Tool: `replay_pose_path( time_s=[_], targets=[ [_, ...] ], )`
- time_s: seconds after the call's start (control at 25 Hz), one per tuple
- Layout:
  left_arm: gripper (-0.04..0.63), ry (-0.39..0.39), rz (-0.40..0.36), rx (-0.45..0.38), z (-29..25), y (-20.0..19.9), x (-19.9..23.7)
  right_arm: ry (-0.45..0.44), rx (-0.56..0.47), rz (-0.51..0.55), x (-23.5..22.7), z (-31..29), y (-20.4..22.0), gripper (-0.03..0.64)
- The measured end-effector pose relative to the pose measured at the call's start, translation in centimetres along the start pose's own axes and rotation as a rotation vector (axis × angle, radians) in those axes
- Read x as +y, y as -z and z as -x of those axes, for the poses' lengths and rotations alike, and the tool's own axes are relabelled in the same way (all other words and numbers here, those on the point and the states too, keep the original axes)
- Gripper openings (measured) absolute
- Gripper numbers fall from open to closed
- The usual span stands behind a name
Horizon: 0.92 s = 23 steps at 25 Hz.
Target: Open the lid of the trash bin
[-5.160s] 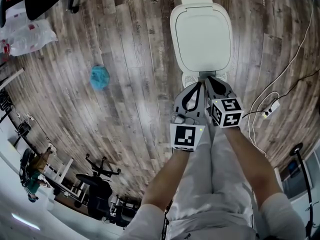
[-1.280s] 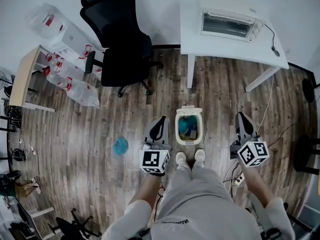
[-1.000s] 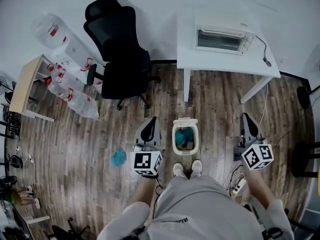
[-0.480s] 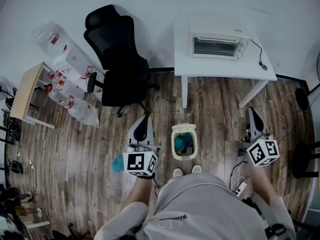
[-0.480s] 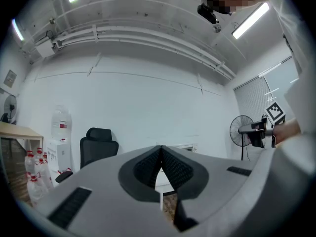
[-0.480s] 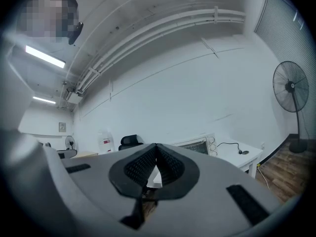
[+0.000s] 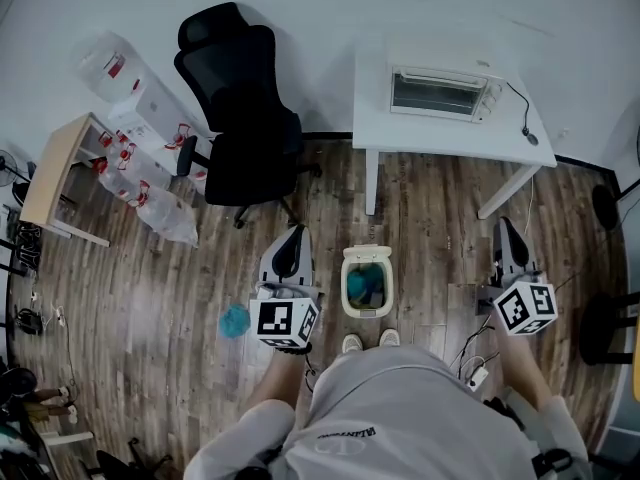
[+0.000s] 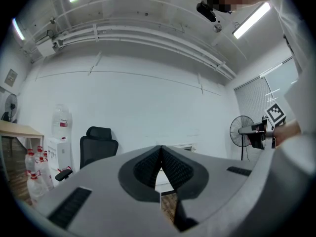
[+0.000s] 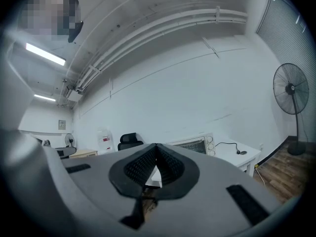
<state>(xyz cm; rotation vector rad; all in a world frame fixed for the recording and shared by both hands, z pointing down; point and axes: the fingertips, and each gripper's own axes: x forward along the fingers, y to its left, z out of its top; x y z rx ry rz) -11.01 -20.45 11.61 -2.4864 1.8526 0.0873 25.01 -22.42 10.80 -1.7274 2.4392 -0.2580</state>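
Bin [image 7: 367, 313] stands on the floor just ahead of the shoes [image 7: 366, 341], lid [image 7: 367, 253] already tipped back, blue trash [image 7: 362, 284] showing inside. Left gripper [image 7: 297, 232] and right gripper [image 7: 502, 224] hang either side, well apart from it, fingers closed tip to tip on nothing. Risk: the lid looks unsupported, so a shoe nudging the bin could drop it shut.

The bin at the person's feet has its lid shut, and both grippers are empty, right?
No: the lid is open; the head view shows blue contents inside the bin. The left gripper and right gripper are indeed empty.
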Motion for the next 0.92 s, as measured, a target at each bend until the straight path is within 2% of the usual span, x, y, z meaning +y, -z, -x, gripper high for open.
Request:
replay_pose_path(
  time_s=[0.32,0.92],
  targets=[
    [0.0,-0.001,-0.023,-0.013,0.4,-0.88,-0.08,-0.014,-0.003,-0.007,0.38,0.11,0.12,0.015],
    [0.0,-0.004,-0.021,-0.009,0.67,-0.59,0.04,-0.019,0.011,-0.019,0.77,-0.24,0.6,0.015]
  ],
)
